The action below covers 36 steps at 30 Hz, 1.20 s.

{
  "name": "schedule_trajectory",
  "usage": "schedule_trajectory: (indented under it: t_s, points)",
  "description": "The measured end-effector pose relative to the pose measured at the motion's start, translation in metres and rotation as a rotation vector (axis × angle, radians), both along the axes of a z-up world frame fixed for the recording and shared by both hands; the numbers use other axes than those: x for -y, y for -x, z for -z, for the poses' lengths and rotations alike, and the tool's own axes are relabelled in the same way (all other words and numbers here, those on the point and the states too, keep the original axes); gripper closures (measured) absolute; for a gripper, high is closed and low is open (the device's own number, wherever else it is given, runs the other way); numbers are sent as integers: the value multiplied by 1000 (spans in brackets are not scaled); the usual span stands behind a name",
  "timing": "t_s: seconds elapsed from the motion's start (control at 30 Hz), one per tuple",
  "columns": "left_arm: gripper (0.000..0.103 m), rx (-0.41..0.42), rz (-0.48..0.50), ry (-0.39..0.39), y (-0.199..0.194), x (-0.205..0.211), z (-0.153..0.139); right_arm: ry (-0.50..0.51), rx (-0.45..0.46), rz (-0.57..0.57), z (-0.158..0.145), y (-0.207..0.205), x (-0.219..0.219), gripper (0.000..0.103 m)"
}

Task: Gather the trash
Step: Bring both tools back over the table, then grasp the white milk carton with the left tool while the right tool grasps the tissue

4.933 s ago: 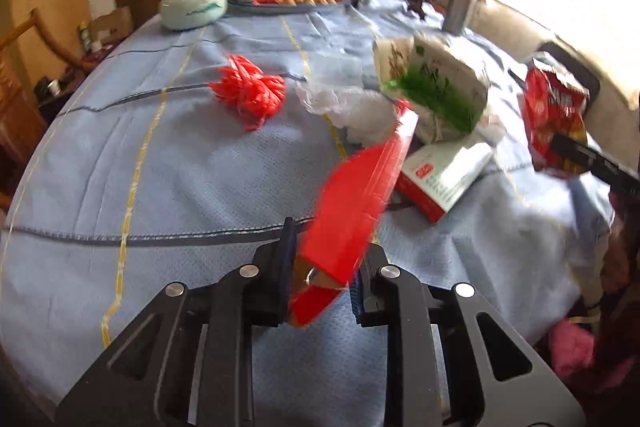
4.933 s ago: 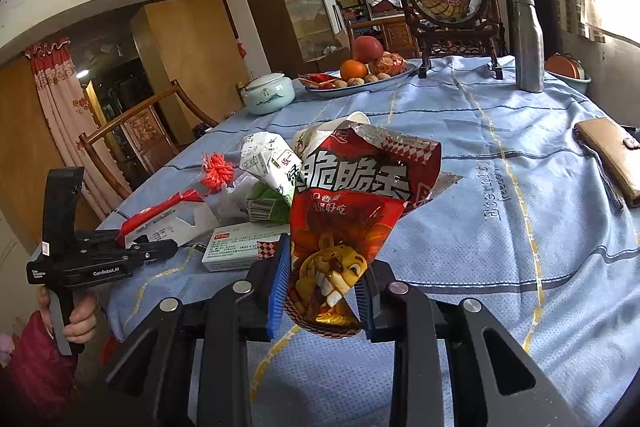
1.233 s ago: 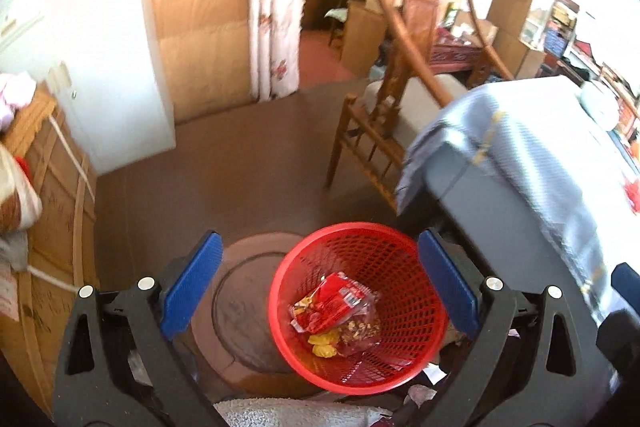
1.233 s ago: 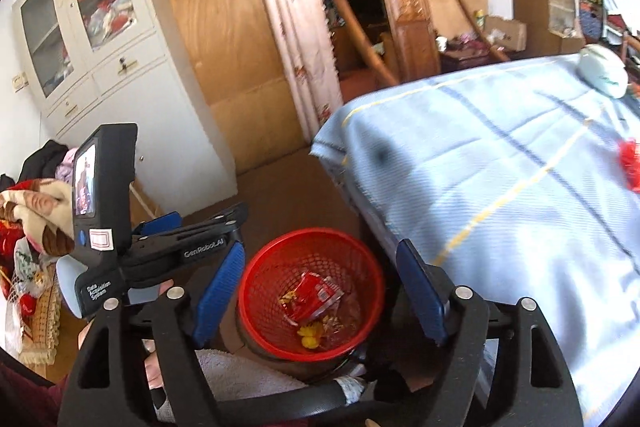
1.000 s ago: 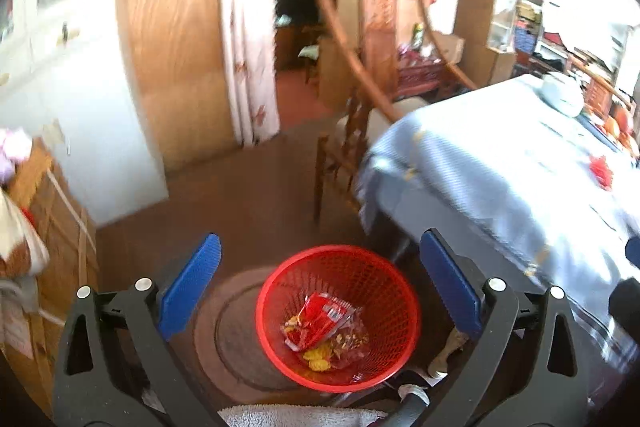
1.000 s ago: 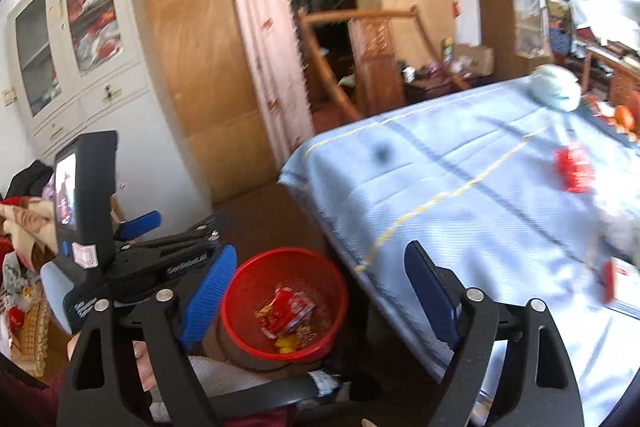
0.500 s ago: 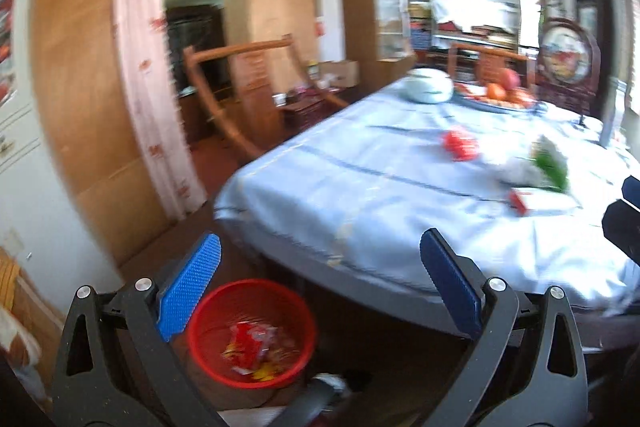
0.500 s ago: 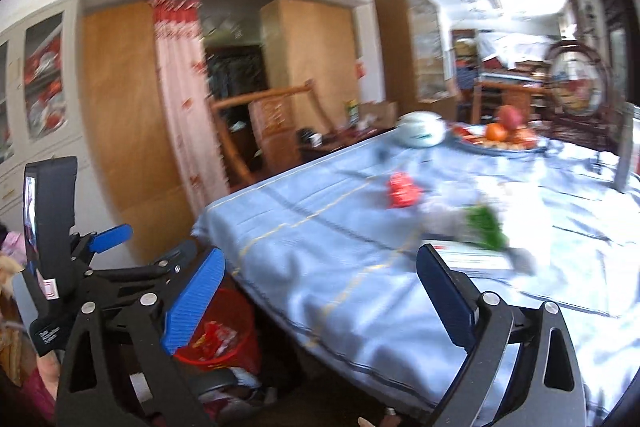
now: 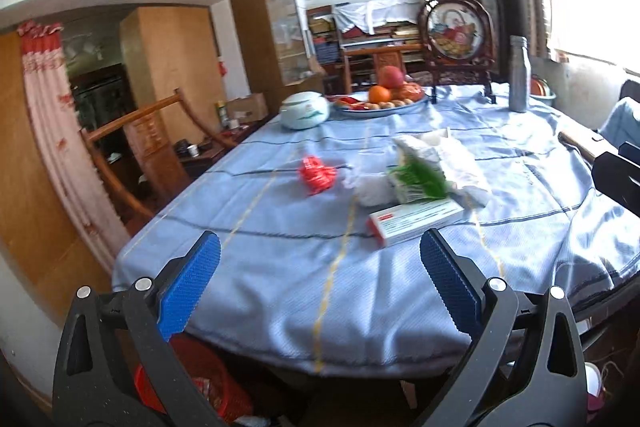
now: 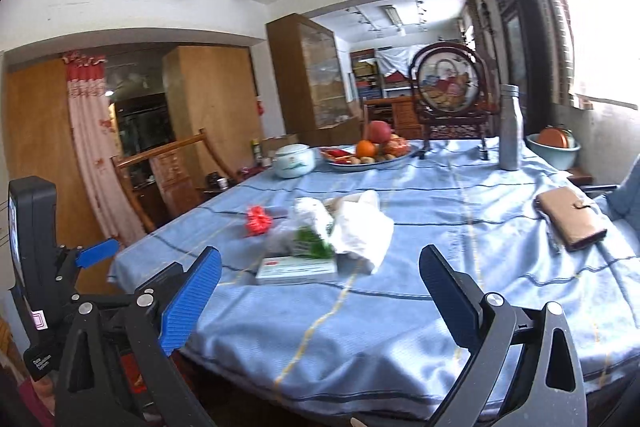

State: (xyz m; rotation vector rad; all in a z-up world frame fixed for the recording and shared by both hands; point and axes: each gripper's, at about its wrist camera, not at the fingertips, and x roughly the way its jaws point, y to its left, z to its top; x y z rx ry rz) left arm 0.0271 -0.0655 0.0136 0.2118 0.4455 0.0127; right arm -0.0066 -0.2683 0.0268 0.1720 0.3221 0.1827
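Note:
Trash lies in a heap mid-table: a red crumpled plastic piece (image 9: 318,174) (image 10: 258,221), a green-and-white packet (image 9: 420,171) (image 10: 314,231), a white crumpled bag (image 10: 364,231) and a flat white-and-red box (image 9: 416,221) (image 10: 298,269). My left gripper (image 9: 318,283) hangs open and empty before the table's near edge. My right gripper (image 10: 318,297) is open too, with nothing between its blue pads. The red basket (image 9: 200,395) stands on the floor under the left gripper, partly hidden by its finger.
A blue cloth covers the table (image 9: 280,267). At the back stand a fruit plate (image 10: 368,151), a lidded white pot (image 10: 294,161), a metal bottle (image 10: 510,129) and a framed picture (image 10: 446,83). A brown wallet (image 10: 570,219) lies right. A wooden chair (image 9: 132,131) stands left.
Both views have swung up from the red basket on the floor to the table top. The snack wrappers stay in the basket. Both grippers remain wide and empty.

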Motion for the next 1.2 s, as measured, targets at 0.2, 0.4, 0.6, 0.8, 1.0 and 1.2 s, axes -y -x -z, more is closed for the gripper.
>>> schedule_trajectory:
  t_s: [0.2, 0.4, 0.6, 0.8, 1.0, 1.2]
  points:
    - [7, -46, 29, -24, -47, 16, 9, -5, -76, 23, 13, -45, 13, 6]
    - [7, -106, 13, -32, -94, 15, 16, -12, -155, -8, 17, -98, 2, 6]
    - [7, -150, -11, -27, -131, 1, 17, 8, -211, -46, 15, -143, -14, 6]
    - [7, -166, -47, -32, -155, -14, 18, 15, -285, -78, 26, -178, -26, 6]
    - [7, -221, -61, -18, -170, -28, 28, 8, -370, -87, 42, -202, -28, 6]
    - [7, -305, 1, 83, -186, -35, 31, -55, -434, -100, 54, -218, -19, 6]
